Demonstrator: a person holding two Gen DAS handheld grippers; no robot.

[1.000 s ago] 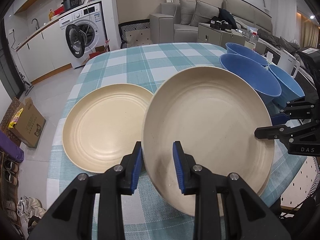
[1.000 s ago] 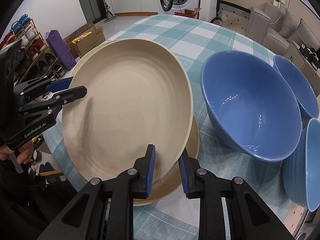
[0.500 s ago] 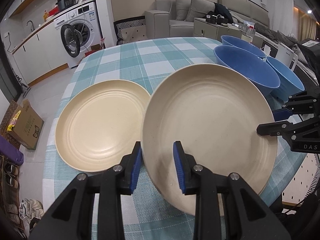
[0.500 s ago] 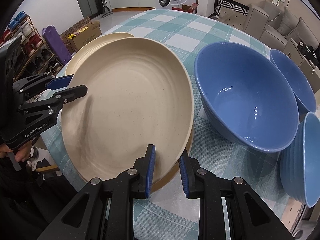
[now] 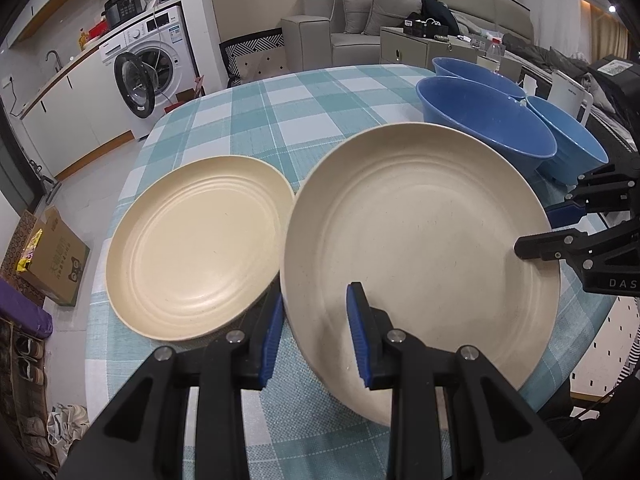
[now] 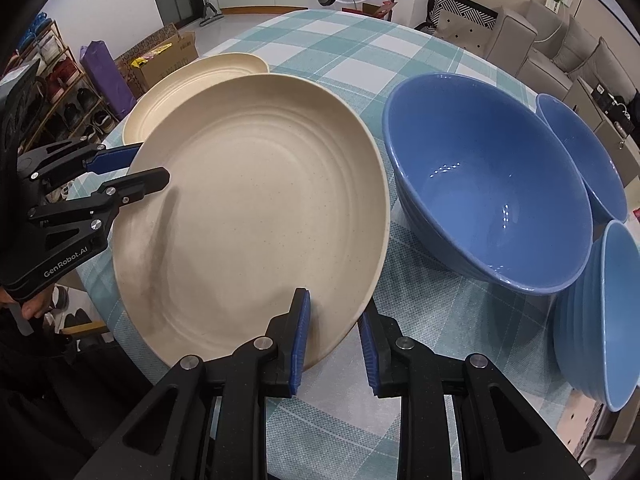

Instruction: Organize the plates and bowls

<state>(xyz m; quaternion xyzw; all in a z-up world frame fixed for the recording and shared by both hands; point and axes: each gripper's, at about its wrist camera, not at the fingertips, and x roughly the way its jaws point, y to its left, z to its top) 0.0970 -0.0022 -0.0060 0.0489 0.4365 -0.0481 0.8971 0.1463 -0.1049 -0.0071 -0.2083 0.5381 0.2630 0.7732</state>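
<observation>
Both grippers hold one beige plate by opposite rims, lifted off the checked table. My left gripper is shut on its near rim; it shows at the left of the right wrist view. My right gripper is shut on the opposite rim of the same plate; it shows at the right of the left wrist view. A second beige plate lies flat on the table to the left, also seen behind the held plate. Three blue bowls stand at the right.
The table has a teal checked cloth and its edge runs close to the plates. A cardboard box and shoes lie on the floor at the left. A washing machine and sofa stand beyond the table.
The held plate has risen and shifted away from the plate that lay under it, which no longer shows. Both grippers stayed shut on its rim.
</observation>
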